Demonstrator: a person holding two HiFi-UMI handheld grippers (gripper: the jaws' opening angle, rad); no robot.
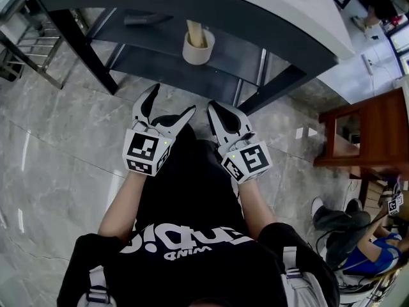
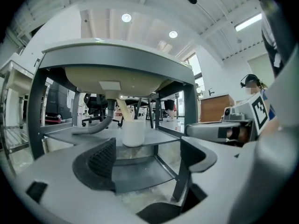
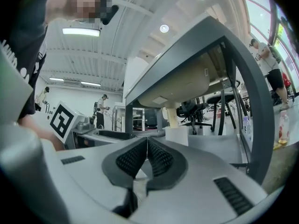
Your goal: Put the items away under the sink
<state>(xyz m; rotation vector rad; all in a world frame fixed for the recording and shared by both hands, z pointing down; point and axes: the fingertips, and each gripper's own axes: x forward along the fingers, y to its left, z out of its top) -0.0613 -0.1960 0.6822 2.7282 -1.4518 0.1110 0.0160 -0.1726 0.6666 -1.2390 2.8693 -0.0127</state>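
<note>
The white cup [image 1: 198, 47] stands upright on the upper shelf [image 1: 246, 53] under the sink [image 1: 268, 11], about midway along it, with a beige stick-like piece [image 1: 194, 32] leaning up out of it. Further left on the same shelf, well apart from the cup, lies a dark grey hose-like piece [image 1: 147, 19]. In the left gripper view it shows as a curved grey tube [image 2: 96, 127] resting on the shelf just left of the cup [image 2: 134, 132]. A lower shelf [image 1: 172, 69] sits beneath.

At the far left of the head view, a metal rack [image 1: 29, 47] stands on the grey marble floor [image 1: 57, 158].

The left gripper [image 1: 171, 101] is held in front of the stand, below the shelves and short of them. Its jaws are spread wide with nothing between them. Its own view [image 2: 148, 157] looks through the gap at the cup and the two shelves.

Just beside it, the right gripper [image 1: 214, 109] points toward the stand at the same height. Its own view [image 3: 147, 143] shows its ribbed pads pressed together with nothing caught in them, and the cup [image 3: 177, 135] beyond them on the shelf.

To the right, past the dark leg of the stand, is a brown wooden cabinet [image 1: 377, 130]. Near its foot a person in blue [image 1: 361, 258] sits low on the floor.
</note>
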